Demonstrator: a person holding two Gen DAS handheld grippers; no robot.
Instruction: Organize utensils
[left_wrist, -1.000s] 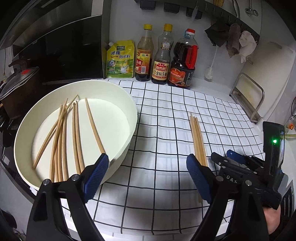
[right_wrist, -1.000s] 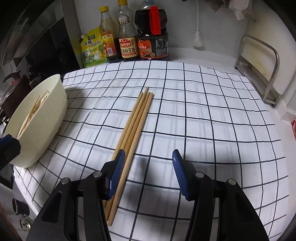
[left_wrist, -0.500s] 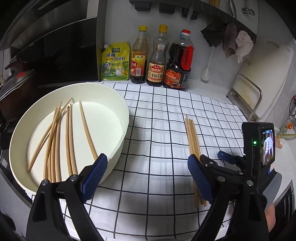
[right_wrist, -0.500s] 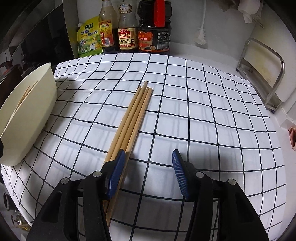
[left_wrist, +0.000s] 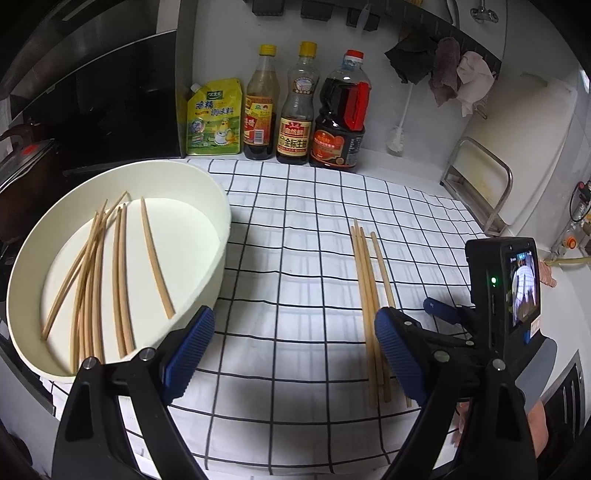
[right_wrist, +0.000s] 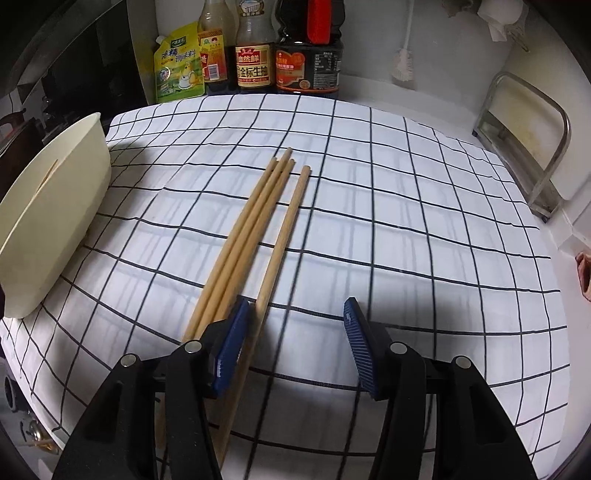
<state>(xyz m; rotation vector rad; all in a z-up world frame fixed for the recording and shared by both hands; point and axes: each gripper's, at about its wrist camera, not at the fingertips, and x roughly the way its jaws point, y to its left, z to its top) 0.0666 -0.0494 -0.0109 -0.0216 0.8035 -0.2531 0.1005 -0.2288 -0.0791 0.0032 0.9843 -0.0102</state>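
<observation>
Left wrist view: left gripper (left_wrist: 295, 354) hangs over the checked cloth (left_wrist: 303, 258) w/ fingers wide apart, nothing btwn them. Cream basin (left_wrist: 218, 258) sits at the left edge of the cloth, a loose scatter of wooden chopsticks (left_wrist: 122, 280) lying inside on its floor. Four more chopsticks (left_wrist: 365, 295) lie on the cloth to the right of the basin, well apart from it, pointing near-to-far. Right gripper (left_wrist: 424, 314) is low over their near ends. Right wrist view: right gripper (right_wrist: 293, 339) fingers are apart, roughly half spread, not clamped on anything. One chopstick (right_wrist: 284, 229) lies split off a little to the right of the other three (right_wrist: 247, 236), which lie tight together; its near end runs just inside the left pad (right_wrist: 231, 350), the three others pass outside that pad to the left. Can't tell if the pad touches it. Sauce bottles (left_wrist: 295, 107) and a yellow pouch (left_wrist: 214, 118) stand along the far wall.
</observation>
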